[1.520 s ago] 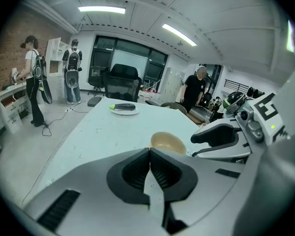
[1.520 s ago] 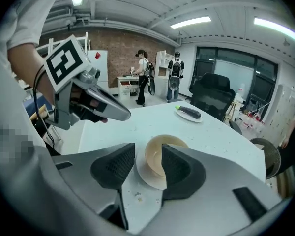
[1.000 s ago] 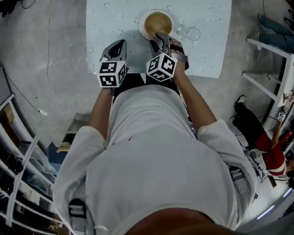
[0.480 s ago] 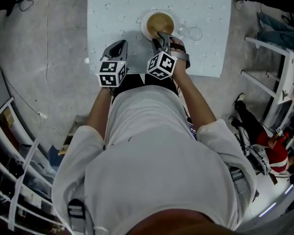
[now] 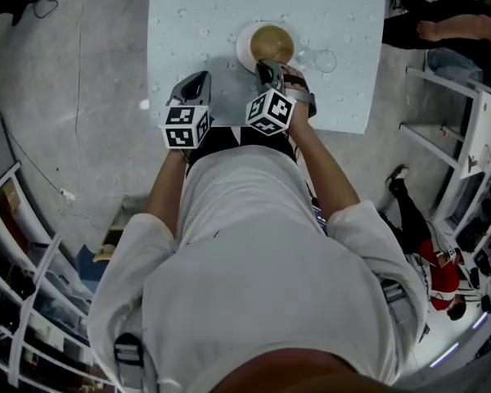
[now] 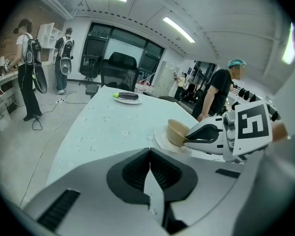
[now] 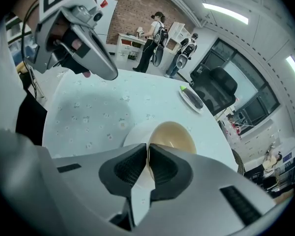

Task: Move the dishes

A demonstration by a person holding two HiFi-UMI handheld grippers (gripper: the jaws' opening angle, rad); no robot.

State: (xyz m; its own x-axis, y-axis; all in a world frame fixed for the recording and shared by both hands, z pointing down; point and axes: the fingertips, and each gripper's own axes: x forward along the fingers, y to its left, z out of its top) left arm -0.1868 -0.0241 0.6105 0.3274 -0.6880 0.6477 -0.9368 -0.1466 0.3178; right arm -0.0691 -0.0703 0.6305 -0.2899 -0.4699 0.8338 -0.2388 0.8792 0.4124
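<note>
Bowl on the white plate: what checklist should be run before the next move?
1. Right gripper on bowl rim: ok, jaws have just been closing and pinch the near rim.
2. Bowl seated on white plate: ok.
3. Left gripper free: ok, shut, empty, over bare table.
4. Glass out of the way: ok, beside the plate.
5. Grip firm enough to lift: cannot tell.

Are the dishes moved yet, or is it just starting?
Just starting. Nothing looks moved: the tan bowl sits on its white plate. In hand: the right gripper has just been closing its jaws onto the bowl's rim. The left gripper hangs shut, empty. Carrying is left.
</note>
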